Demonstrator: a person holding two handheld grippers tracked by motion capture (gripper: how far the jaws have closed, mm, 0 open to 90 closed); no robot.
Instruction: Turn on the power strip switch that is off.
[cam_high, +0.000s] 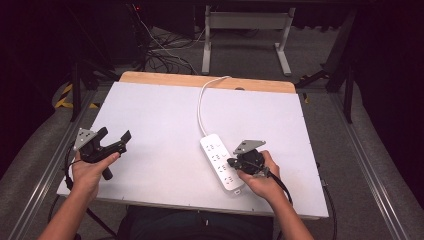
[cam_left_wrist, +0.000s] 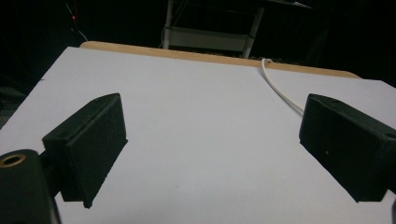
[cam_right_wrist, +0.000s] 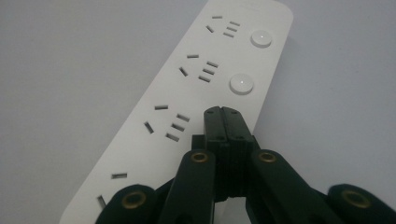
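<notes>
A white power strip (cam_high: 217, 155) (cam_right_wrist: 187, 93) lies on the white table (cam_high: 160, 115), right of centre, and its white cord (cam_high: 201, 105) (cam_left_wrist: 280, 91) runs toward the far edge. My right gripper (cam_high: 231, 162) (cam_right_wrist: 222, 112) is shut, its joined tips resting on the strip's right side, in line with two round switch buttons (cam_right_wrist: 241, 84) (cam_right_wrist: 261, 38). Whatever lies under the tips is hidden. My left gripper (cam_high: 115, 134) (cam_left_wrist: 212, 135) is held over the table's left side, wide open, with nothing between its jaws.
A wooden strip (cam_high: 165, 78) borders the table's far edge. Behind it, a white desk frame (cam_high: 245, 20) stands on the floor beside tangled cables (cam_high: 160, 50). Metal rails (cam_high: 50, 165) run along both sides of the table.
</notes>
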